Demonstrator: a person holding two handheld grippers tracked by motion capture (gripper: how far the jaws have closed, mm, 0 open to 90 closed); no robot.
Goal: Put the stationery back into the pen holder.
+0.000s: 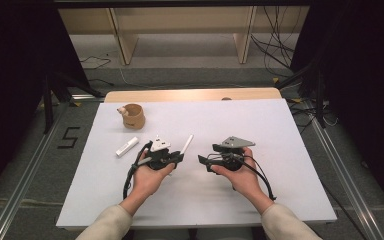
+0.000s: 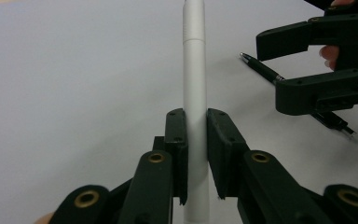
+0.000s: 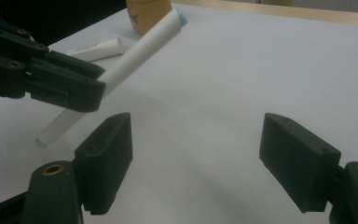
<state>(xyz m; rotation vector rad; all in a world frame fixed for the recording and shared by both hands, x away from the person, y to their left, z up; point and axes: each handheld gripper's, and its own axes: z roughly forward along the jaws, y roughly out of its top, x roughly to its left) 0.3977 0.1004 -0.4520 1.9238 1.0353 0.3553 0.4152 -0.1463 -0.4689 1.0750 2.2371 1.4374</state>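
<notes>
My left gripper (image 1: 179,157) (image 2: 196,122) is shut on a white pen (image 1: 187,145) (image 2: 195,84), gripped partway along its barrel. The pen's long end sticks out past the jaws, away from the hand. In the right gripper view the white pen (image 3: 142,49) slants up from the left gripper (image 3: 81,93), with a pale blue tip at each end. My right gripper (image 1: 203,162) (image 3: 196,158) faces the left one across a small gap, open with nothing between its jaws. A black pen (image 2: 261,67) lies on the table under the right gripper (image 2: 279,65).
A tan cup (image 1: 133,116) (image 3: 148,14) stands at the back left of the white table (image 1: 280,150). A short white tube-like piece (image 1: 127,146) (image 3: 98,49) lies in front of it, left of my left gripper.
</notes>
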